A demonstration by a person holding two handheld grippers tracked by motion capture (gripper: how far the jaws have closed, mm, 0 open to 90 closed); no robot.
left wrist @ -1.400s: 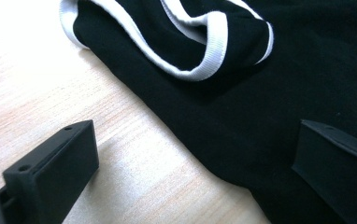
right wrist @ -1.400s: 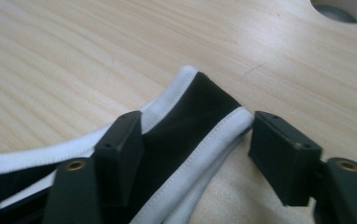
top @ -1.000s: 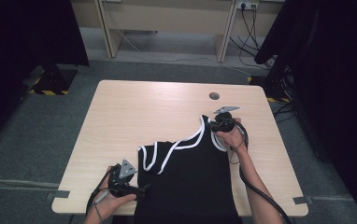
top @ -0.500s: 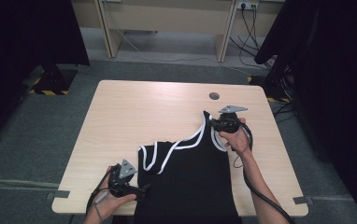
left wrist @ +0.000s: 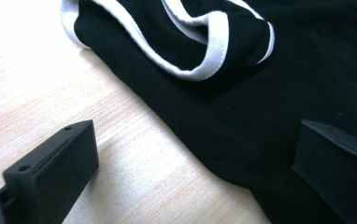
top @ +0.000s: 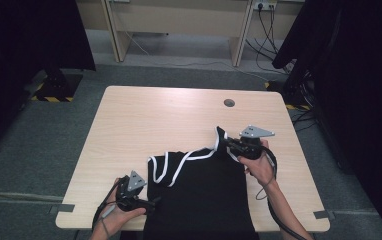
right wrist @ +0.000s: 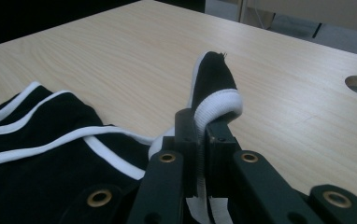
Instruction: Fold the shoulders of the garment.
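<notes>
A black sleeveless top point(top: 199, 195) with white trim lies on the near half of the pale wooden table point(top: 154, 115), its hem hanging over the front edge. My right gripper point(top: 227, 143) is shut on one shoulder strap point(right wrist: 214, 79) and holds it lifted off the table; the strap's end stands up above the jaws of the right gripper point(right wrist: 200, 126). My left gripper point(top: 151, 204) rests low at the top's left side edge. In the left gripper view the left gripper point(left wrist: 195, 140) is open wide, one jaw over bare wood, the other over the black cloth point(left wrist: 242, 93).
A round cable hole point(top: 229, 103) sits in the table's far right part. The far half of the table is bare wood. Dark curtains hang at both sides, and cables point(top: 274, 30) lie on the floor behind.
My right gripper has shifted slightly right and toward the person, carrying the strap with it. The left gripper has stayed where it was.
</notes>
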